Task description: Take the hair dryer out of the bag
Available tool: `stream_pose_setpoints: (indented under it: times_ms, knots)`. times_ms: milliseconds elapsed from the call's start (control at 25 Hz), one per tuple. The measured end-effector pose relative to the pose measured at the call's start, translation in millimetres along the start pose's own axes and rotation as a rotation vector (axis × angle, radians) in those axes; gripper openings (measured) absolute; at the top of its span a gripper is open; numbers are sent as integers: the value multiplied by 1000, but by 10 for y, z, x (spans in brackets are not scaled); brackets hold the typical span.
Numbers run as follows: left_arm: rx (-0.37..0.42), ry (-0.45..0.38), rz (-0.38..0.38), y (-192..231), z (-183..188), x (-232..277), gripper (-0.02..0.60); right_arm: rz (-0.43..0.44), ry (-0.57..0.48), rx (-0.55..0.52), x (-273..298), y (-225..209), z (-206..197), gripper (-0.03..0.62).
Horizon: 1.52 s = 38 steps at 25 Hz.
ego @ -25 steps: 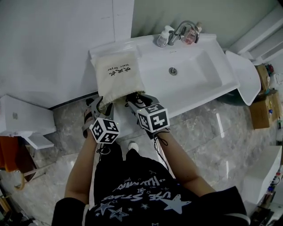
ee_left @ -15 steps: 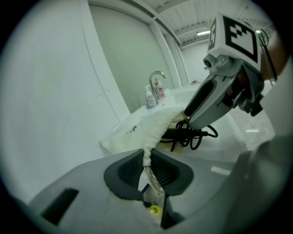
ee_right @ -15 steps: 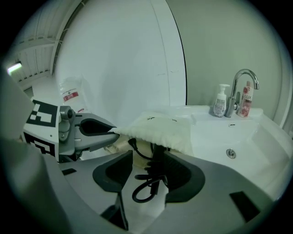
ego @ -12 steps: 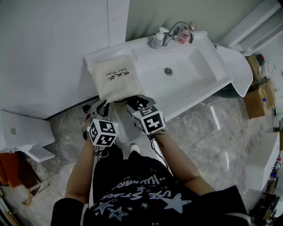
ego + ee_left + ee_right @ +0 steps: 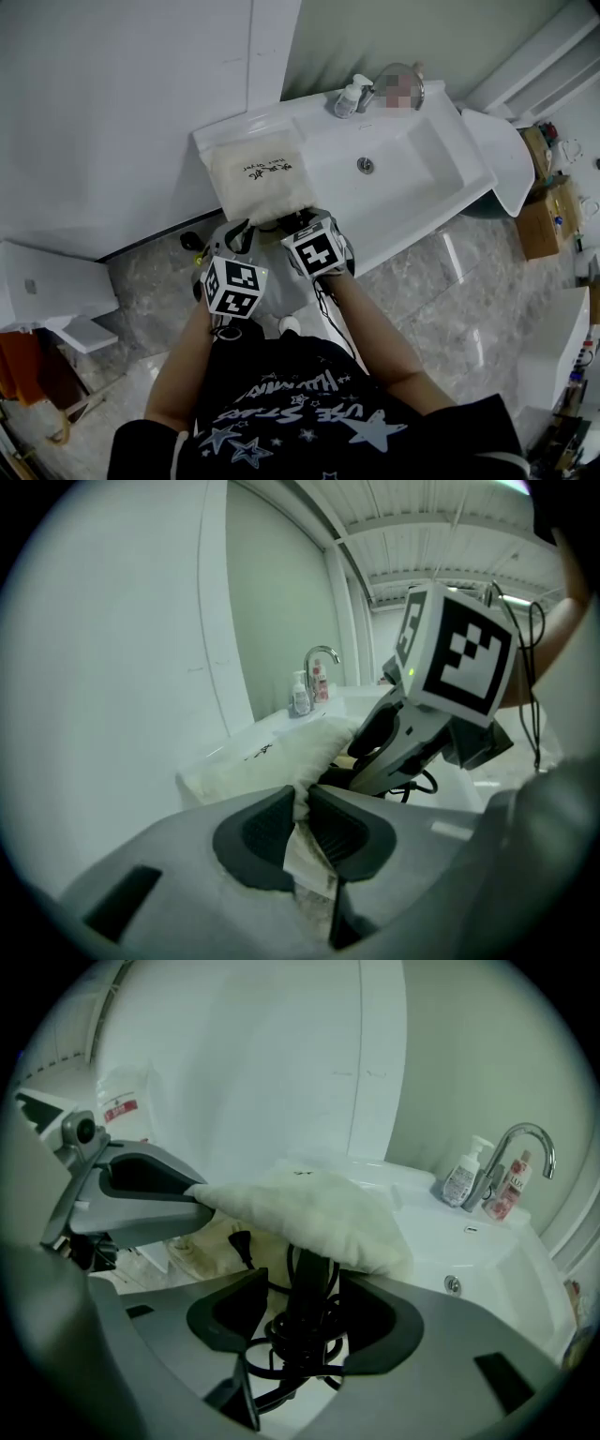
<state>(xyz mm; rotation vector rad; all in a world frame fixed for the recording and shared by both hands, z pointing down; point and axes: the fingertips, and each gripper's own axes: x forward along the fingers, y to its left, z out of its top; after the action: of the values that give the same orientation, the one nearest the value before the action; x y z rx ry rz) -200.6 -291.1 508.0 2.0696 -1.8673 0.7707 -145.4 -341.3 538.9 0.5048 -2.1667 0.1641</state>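
Observation:
A cream cloth bag [image 5: 261,178] with black print lies on the counter left of the sink. My left gripper [image 5: 238,232] is shut on the edge of the bag's mouth [image 5: 298,789] and holds the cloth lifted. The black hair dryer's handle [image 5: 307,1283] and its coiled cord [image 5: 289,1344] stick out from under the bag [image 5: 309,1206]. My right gripper [image 5: 298,1309] stands around that handle; its jaws are opening, and the pads are clear of it on both sides. A black plug [image 5: 242,1241] hangs beside the bag. The dryer's head is hidden inside the bag.
The white basin [image 5: 412,155] with its tap [image 5: 527,1146] and a soap bottle [image 5: 461,1180] lies right of the bag. A white wall panel [image 5: 141,103] stands behind the counter. A white cabinet [image 5: 47,281] is at the left over the marble floor [image 5: 422,281].
The left gripper has closed on the bag's mouth edge and raised it a little. The right gripper has moved in under the bag's mouth, around the dryer's handle.

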Motion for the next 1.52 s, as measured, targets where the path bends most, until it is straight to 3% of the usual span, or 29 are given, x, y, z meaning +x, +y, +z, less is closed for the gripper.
stream_pose_setpoints:
  times_ms: [120,440,760,880,1200,1520]
  knots:
    - [21,-6,-40,-18,11,28,57,-36,56,-47,86,-76,17,241]
    - [-26,-38,-97,23,50,71,57,-9,134,-114,167,-16,161,276]
    - [-45,-31,-112,41,-23,141,55,-63,331,-282,483,-156,-152,261]
    - [-53,-26,-107,76,-51,156,55,-39,382,-310,548,-147,-209,253]
    - [-83,-17,-68,135,-75,169,55,-39,339,-382,490,-127,-210,202]
    - [-66,-1,-37,62,-45,137,55,8,260,-363,256,-73,-252,193]
